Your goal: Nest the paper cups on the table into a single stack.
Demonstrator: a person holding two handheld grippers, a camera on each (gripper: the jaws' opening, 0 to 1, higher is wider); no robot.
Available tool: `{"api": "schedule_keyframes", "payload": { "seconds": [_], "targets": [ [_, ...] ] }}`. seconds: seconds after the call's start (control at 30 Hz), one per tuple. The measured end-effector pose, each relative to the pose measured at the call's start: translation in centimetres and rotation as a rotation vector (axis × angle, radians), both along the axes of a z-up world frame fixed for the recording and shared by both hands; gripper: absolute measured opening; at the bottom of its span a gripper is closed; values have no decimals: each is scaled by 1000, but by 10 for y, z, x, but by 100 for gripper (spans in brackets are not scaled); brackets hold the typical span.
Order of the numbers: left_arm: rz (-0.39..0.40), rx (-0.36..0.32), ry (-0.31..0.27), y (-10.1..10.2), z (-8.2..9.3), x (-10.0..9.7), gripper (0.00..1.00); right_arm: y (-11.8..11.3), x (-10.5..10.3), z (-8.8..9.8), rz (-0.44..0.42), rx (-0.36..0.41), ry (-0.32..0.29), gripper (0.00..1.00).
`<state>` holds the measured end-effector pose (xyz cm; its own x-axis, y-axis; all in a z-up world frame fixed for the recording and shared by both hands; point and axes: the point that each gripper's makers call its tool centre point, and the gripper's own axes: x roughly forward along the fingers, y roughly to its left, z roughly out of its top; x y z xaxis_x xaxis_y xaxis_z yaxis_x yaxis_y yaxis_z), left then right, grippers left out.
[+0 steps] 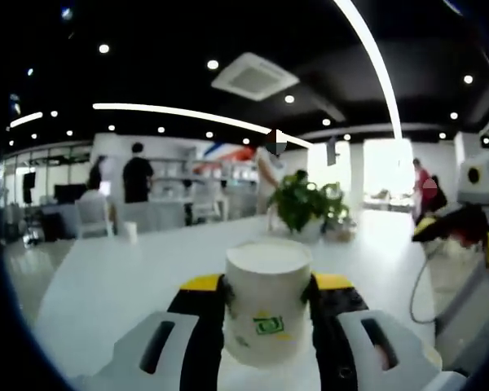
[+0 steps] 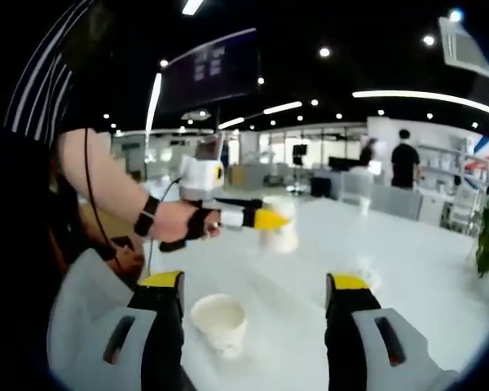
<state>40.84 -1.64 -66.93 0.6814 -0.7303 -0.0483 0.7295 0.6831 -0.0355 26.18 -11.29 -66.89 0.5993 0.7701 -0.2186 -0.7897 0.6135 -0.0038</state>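
Paper cup (image 1: pixel 267 297) sat pinched upright between the left gripper (image 1: pixel 269 305) jaws at lower centre, lifted clear, probably for nesting. At lower centre of the right gripper view, the right gripper (image 2: pixel 257 326) jaws stood spread around an open cup (image 2: pixel 218 322) on the table (image 2: pixel 424 277), seemingly lined up to grasp it.

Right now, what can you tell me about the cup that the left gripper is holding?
The cup is white and looks like paper, with a small green mark low on its side. It sits clamped between the yellow-tipped jaws of the left gripper, held upside down: the closed flat end faces up and it widens toward the bottom. In the right gripper view it appears lifted above the white table, at the tip of the gripper in the person's hand.
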Motion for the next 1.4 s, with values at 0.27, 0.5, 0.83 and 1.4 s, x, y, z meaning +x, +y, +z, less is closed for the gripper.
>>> {"api": "schedule_keyframes", "payload": {
  "seconds": [0.27, 0.5, 0.83, 1.4],
  "targets": [
    [-36, 0, -1, -9, 11, -23, 39, 1, -1, -1, 5, 4, 2, 65],
    [-59, -8, 4, -16, 14, -36, 39, -1, -2, -2, 3, 12, 11, 64],
    [-79, -16, -1, -21, 20, -51, 39, -1, -8, -7, 14, 25, 44, 58],
    [-136, -20, -18, -31, 35, -68, 39, -3, 10, -20, -21, 201, 194, 48]
  ]
}}
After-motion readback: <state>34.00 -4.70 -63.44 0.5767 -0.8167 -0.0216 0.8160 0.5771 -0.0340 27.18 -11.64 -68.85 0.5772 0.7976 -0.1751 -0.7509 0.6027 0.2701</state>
